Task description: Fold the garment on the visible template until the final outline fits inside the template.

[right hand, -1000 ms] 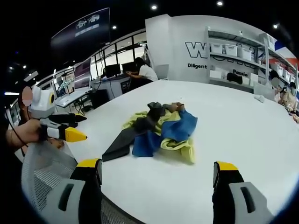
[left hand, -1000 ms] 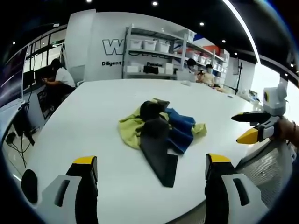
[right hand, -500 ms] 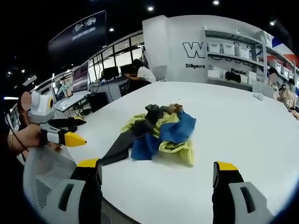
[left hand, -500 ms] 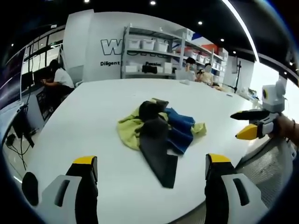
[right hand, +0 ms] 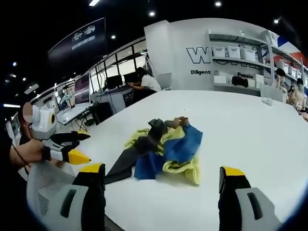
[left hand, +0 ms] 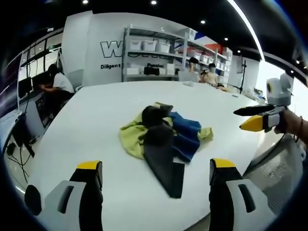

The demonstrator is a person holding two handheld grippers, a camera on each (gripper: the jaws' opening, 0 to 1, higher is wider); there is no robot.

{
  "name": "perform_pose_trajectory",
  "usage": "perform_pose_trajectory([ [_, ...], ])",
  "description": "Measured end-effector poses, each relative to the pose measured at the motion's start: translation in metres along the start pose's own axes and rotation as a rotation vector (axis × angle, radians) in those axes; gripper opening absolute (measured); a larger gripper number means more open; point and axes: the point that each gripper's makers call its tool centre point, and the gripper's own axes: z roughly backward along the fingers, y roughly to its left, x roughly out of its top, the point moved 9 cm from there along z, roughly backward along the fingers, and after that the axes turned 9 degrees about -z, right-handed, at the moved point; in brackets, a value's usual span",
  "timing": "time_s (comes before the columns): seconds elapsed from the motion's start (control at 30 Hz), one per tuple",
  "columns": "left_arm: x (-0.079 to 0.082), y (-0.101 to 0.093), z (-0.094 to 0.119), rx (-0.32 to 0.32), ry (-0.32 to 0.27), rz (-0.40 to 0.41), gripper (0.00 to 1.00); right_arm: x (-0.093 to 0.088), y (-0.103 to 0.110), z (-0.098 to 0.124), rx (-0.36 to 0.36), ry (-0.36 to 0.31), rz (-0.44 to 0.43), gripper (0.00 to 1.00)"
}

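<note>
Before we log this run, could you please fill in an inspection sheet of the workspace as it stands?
Surface: white table, bare around the pile; no template outline seen.
Job's things: crumpled garment pile of yellow, blue and dark grey fabric, unfolded, mid-table.
Clutter: nothing seen near the pile; small items at the far edge.
Grippers: left hand-held gripper open, empty, short of the pile; right hand-held gripper open, empty, also short.
Cables: some hang beside the left desk.
Surroundings: shelving with bins; people seated at desks.
</note>
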Motion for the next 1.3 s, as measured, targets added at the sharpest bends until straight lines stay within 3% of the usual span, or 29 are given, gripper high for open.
perform_pose_trajectory([
  [0.2, 0.013, 0.006, -0.012, -0.004, -0.021, -0.002, 0.87, 0.017, -0.002, -0.015, 0.023, -0.025, -0.015, 0.97],
  [0.43, 0.021, 0.01, -0.031, -0.027, -0.009, -0.021, 0.85, 0.025, -0.006, -0.034, 0.042, -0.006, -0.026, 0.94],
  [0.47, 0.022, 0.01, -0.034, -0.029, -0.009, -0.02, 0.85, 0.027, -0.006, -0.037, 0.051, -0.015, -0.032, 0.93],
  [0.53, 0.022, 0.01, -0.042, -0.047, -0.018, -0.014, 0.82, 0.031, -0.005, -0.045, 0.097, -0.055, -0.125, 0.91],
  [0.63, 0.021, 0.011, -0.052, -0.061, 0.001, 0.001, 0.8, 0.033, -0.009, -0.055, 0.082, -0.037, -0.115, 0.88],
  [0.87, 0.02, 0.014, -0.073, -0.074, 0.022, 0.003, 0.74, 0.021, -0.014, -0.08, 0.063, 0.009, -0.14, 0.82],
  [1.0, 0.015, 0.019, -0.086, -0.076, 0.049, -0.013, 0.69, 0.014, -0.015, -0.091, 0.046, 0.025, -0.121, 0.7],
  [1.3, 0.012, 0.019, -0.114, -0.107, 0.078, 0.0, 0.62, 0.005, -0.016, -0.114, 0.028, 0.08, -0.079, 0.64],
])
